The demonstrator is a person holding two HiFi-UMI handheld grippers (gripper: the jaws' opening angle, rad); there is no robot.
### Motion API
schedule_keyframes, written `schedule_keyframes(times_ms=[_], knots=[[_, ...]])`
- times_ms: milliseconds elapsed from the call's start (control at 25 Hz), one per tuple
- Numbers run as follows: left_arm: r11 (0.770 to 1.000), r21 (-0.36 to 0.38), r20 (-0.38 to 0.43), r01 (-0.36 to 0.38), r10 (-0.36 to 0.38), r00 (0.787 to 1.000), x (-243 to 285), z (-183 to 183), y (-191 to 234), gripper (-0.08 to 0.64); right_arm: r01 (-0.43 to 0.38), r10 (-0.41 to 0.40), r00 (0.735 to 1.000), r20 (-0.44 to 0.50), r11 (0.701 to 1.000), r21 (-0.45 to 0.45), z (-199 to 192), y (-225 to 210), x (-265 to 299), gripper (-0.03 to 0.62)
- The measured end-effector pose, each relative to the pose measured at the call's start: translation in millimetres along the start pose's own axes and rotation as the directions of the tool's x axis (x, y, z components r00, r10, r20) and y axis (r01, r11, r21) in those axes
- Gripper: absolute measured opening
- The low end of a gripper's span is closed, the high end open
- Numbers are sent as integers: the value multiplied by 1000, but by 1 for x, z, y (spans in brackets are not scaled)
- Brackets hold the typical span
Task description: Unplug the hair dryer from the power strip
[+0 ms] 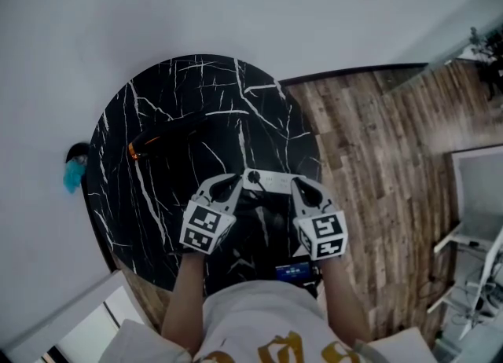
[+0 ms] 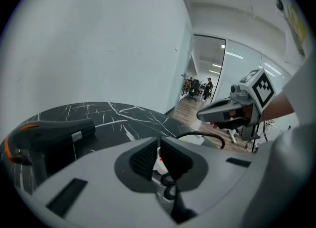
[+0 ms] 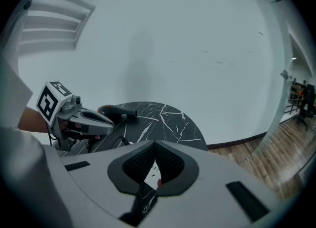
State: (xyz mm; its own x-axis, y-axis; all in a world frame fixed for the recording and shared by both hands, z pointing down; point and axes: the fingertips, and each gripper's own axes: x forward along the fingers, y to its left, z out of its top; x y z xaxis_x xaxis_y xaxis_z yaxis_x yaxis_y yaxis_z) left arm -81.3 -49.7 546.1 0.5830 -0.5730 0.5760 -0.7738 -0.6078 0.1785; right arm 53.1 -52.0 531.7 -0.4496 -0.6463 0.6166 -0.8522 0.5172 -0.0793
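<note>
A black hair dryer (image 1: 169,137) with an orange end lies on the left of the round black marble table (image 1: 204,86). Its dark cable (image 2: 202,135) curves toward a white power strip (image 1: 267,182) near the table's front edge. My left gripper (image 1: 233,185) hovers just left of the strip and my right gripper (image 1: 301,188) just right of it. Both are shut and hold nothing. In the left gripper view the jaws (image 2: 159,149) meet, with the dryer (image 2: 49,138) to their left. In the right gripper view the jaws (image 3: 154,155) meet above the strip (image 3: 149,175), and the dryer (image 3: 118,112) lies beyond.
A white wall curves behind the table. Wooden floor (image 1: 377,157) spreads to the right, with white furniture (image 1: 479,220) at the far right. A small blue and black object (image 1: 75,171) sits on the floor left of the table.
</note>
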Motion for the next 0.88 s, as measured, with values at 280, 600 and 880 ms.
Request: schedule_keyframes(times_ms=[280,600,880], knots=[[998,-32,-42,58,-59,997,11,-13,-4,28,-46,45,999,-17,997,-60,0,-1,11,0],[990,52,-136,128,-120,983,24,-24,-15,100,-150,135,981,-138,983,-107,-30,10,25,97],[968,169,-245,184,-139,960,35,-29,-25,141,-239,185,950,-251,949,-206,-46,20,34,184]])
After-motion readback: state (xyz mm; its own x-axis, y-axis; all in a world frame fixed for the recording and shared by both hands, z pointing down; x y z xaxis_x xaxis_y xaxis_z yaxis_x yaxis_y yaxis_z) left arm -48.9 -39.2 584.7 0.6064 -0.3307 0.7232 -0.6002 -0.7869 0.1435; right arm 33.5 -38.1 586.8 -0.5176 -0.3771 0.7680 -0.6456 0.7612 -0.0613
